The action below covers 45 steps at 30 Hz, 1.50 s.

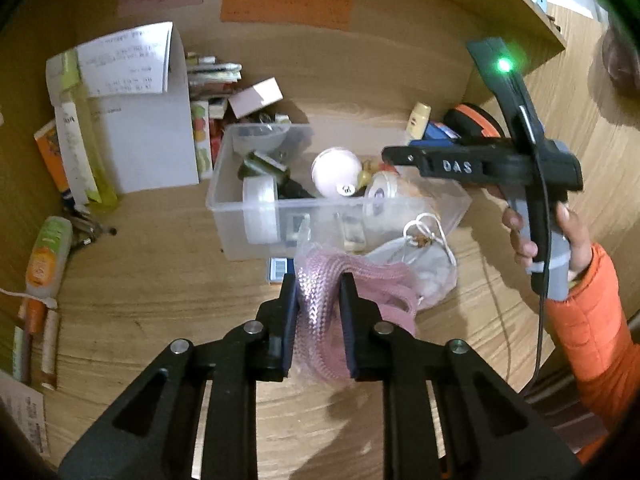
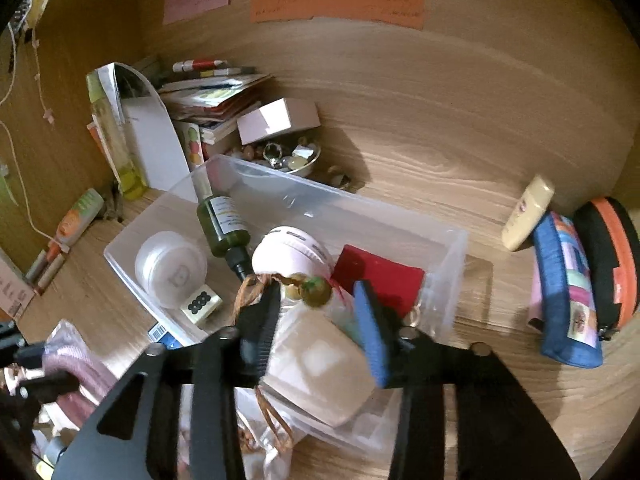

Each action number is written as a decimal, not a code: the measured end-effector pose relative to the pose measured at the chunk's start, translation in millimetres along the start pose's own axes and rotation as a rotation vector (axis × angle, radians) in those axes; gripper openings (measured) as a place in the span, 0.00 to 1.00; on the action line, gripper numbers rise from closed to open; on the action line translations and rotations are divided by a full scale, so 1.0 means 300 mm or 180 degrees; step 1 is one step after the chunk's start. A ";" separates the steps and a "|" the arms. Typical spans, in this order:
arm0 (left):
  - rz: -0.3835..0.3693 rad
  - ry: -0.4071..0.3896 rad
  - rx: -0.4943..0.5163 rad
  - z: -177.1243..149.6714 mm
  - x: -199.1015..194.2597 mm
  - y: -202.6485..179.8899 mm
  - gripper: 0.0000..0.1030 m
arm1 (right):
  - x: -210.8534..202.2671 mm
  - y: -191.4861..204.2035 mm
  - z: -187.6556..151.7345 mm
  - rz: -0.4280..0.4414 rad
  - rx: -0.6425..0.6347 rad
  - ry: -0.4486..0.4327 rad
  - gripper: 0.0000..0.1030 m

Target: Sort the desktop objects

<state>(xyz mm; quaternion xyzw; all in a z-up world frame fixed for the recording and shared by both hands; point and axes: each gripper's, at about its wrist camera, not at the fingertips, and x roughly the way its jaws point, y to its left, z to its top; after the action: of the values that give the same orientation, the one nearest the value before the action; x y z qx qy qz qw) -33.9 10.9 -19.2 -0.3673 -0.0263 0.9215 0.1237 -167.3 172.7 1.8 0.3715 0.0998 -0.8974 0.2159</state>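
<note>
Pink bubble-wrap pouch pinched tight in my left gripper, lifted just in front of clear plastic bin on desk. Right wrist view: my right gripper partly spread, beige pouch between pads, over bin's near corner.

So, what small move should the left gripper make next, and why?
Probably carry the pink mesh bag forward to the clear bin: the left gripper is shut on it, and the bin lies just beyond.
</note>
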 end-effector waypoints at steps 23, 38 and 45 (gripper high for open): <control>0.0380 -0.0558 0.0119 0.281 -0.092 -0.031 0.18 | -0.111 -0.027 -0.070 0.0237 0.0190 -0.0239 0.51; 0.0559 -0.0099 0.0198 0.325 0.239 -0.031 0.18 | -0.135 -0.025 -0.141 0.0257 0.0226 -0.0251 0.60; 0.0615 -0.0142 0.0383 0.311 0.197 -0.063 0.33 | -0.142 -0.002 -0.161 0.0218 0.0298 -0.0314 0.64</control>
<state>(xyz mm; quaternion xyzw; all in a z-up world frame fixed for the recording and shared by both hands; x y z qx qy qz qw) -135.0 47.7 11.8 -0.3394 0.0619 0.9370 0.0555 -110.6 203.1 -2.1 0.3396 0.0342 -0.9104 0.2336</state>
